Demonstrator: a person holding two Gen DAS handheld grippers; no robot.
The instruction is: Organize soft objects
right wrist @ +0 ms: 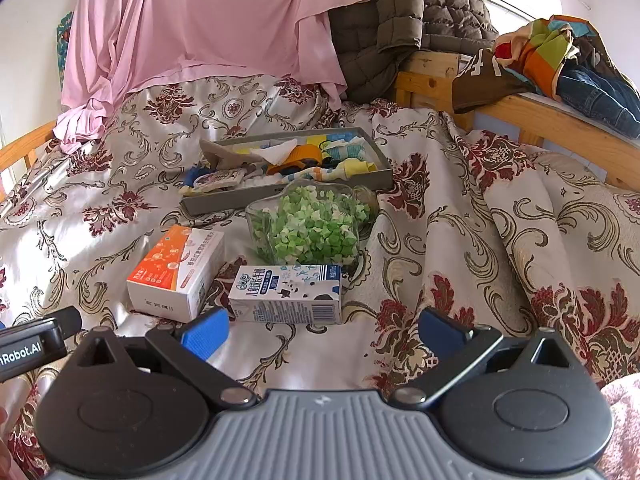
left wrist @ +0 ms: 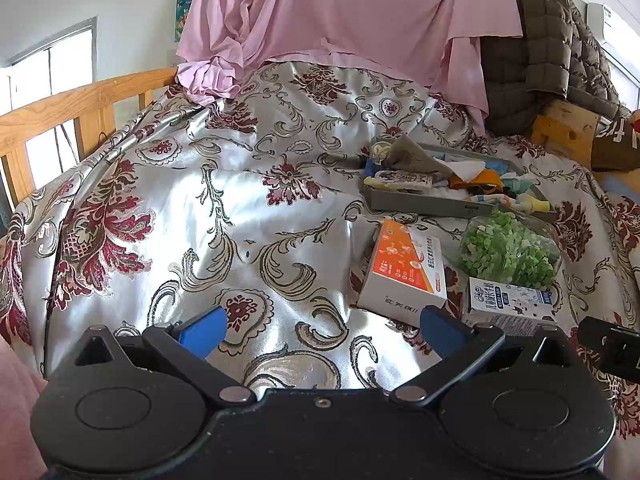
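Note:
A grey tray (left wrist: 420, 201) (right wrist: 224, 205) full of mixed soft bits (cloth scraps, white tissue, a yellow and an orange piece) lies on the floral bedspread. In front of it lie a clear bag of green pieces (left wrist: 510, 250) (right wrist: 310, 226), an orange-and-white box (left wrist: 406, 270) (right wrist: 176, 272) and a milk carton (left wrist: 510, 306) (right wrist: 286, 294). My left gripper (left wrist: 322, 330) is open and empty, left of the box. My right gripper (right wrist: 324, 330) is open and empty, just in front of the carton.
A pink sheet (left wrist: 344, 12) (right wrist: 200, 24) and a brown quilted jacket (left wrist: 544, 44) (right wrist: 408, 20) hang at the bed's head. Wooden rails run along the left (left wrist: 80, 100) and right (right wrist: 552, 120). Colourful clothes (right wrist: 560, 64) lie on the right ledge.

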